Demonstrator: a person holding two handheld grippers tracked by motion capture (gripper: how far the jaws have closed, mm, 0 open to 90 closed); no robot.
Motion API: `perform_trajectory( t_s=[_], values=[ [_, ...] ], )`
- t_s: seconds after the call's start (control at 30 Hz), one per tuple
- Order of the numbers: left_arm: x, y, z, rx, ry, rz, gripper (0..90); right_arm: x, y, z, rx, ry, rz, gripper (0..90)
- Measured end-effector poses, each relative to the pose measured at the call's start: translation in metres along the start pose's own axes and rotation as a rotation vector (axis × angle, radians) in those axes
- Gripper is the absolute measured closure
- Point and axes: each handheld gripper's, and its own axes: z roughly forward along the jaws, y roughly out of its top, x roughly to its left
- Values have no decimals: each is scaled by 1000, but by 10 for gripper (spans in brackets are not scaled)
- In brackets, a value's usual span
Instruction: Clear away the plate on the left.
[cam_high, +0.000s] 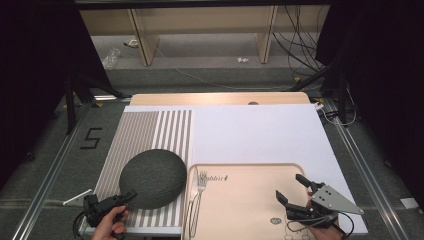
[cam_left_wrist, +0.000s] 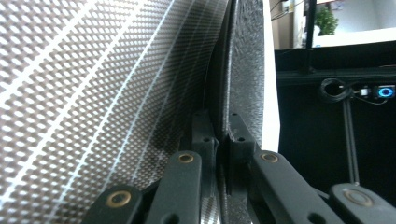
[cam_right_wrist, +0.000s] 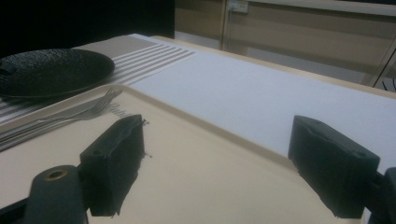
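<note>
Left tongs (cam_high: 131, 195): clenched on the near rim of the black plate (cam_high: 153, 177), which lies on the striped placemat (cam_high: 150, 127). Plate: stiff, probably heavy and breakable, with a rough texture that should resist slipping; a rim hold will lever, so lift level. Right tongs (cam_high: 291, 188): released, above the beige tray (cam_high: 240, 200). Fork (cam_high: 198, 187) lies just right of the plate. Open white table (cam_high: 260, 132) lies beyond.
</note>
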Motion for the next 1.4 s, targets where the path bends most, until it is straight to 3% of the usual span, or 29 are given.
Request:
perform_trajectory(
  t_s=[0.37,0.53,0.87,1.4],
  values=[
    [0,2,0,-4,-9,-20,851,0,0,-2,2,-3,-1,192],
    [-2,2,1,-1,-7,-5,851,-1,0,-2,-3,-3,1,192],
    [-5,2,0,-8,-51,-14,852,0,0,-3,-2,-5,3,192],
    [-18,-7,5,27,-130,-5,851,-1,0,-2,-2,-4,4,192]
  ],
)
